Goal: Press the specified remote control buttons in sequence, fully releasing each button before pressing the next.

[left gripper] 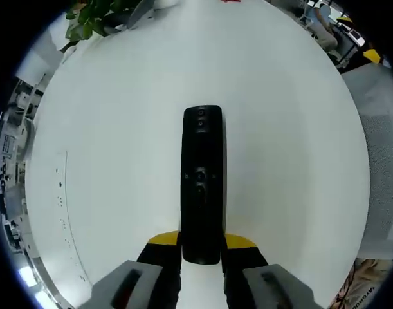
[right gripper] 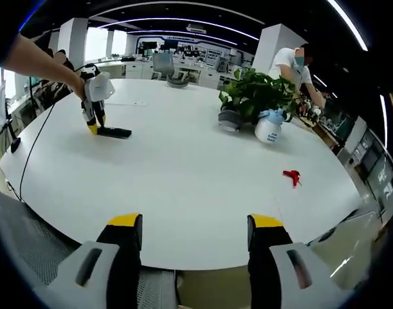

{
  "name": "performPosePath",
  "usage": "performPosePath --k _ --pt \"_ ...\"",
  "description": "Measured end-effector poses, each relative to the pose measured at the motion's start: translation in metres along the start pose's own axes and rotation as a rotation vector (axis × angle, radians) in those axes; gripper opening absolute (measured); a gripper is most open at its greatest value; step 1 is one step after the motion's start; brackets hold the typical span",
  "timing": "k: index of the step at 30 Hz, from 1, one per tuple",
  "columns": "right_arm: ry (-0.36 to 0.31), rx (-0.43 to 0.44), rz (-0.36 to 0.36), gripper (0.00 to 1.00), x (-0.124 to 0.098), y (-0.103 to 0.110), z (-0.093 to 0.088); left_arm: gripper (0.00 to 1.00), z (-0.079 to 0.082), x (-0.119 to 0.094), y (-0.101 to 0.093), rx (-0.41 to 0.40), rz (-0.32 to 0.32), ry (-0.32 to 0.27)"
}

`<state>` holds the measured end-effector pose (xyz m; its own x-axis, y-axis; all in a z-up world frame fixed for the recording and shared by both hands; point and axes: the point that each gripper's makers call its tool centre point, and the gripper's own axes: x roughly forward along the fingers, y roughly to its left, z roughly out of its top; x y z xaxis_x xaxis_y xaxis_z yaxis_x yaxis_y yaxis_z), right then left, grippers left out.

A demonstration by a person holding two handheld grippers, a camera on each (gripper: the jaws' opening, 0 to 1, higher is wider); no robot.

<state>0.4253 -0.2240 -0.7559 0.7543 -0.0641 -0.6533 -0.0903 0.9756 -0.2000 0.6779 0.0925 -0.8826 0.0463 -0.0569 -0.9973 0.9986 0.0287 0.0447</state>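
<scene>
Left gripper view: the left tool (left gripper: 201, 248) rises from the bottom edge, its two yellow-tipped jaws pinching the near end of a black remote control (left gripper: 202, 183) from either side. The remote lies flat on the white surface (left gripper: 119, 129) and runs straight away from the tool, button face up; small round buttons show near its far end and at mid-length. Green leaves of a potted plant (left gripper: 90, 16) stand at the far upper left edge of the surface.

Right gripper view: at the upper left, a person's hand (right gripper: 73, 80) holds the left tool (right gripper: 93, 125) tilted down onto the surface (right gripper: 183, 174), its yellow tips at the near end of the remote control (right gripper: 114, 132), which lies flat on the left part of the surface. At the bottom, the right tool (right gripper: 196, 232) is spread wide, its jaws well apart, holding nothing and touching nothing, over the near edge of the surface. Farther right stand the potted plant (right gripper: 254, 96) and, just beside it, a white spray bottle (right gripper: 270, 129). A small red object (right gripper: 291, 176) lies on the surface at the right, well apart from the remote. A person (right gripper: 292, 64) stands behind the plant.
</scene>
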Motion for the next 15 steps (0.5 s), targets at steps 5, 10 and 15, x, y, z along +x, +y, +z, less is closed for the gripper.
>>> performPosePath --k 5,10,15 --pt "0.001 -0.001 0.001 0.68 0.000 0.000 0.000 0.23 -0.001 0.000 -0.004 0.006 0.003 0.000" --pt "0.001 -0.004 0.004 0.68 0.000 0.001 0.000 0.23 -0.002 -0.001 -0.013 0.023 0.001 -0.004" --pt "0.003 -0.008 0.006 0.67 0.000 0.002 0.000 0.23 -0.002 -0.002 -0.016 0.022 -0.002 -0.004"
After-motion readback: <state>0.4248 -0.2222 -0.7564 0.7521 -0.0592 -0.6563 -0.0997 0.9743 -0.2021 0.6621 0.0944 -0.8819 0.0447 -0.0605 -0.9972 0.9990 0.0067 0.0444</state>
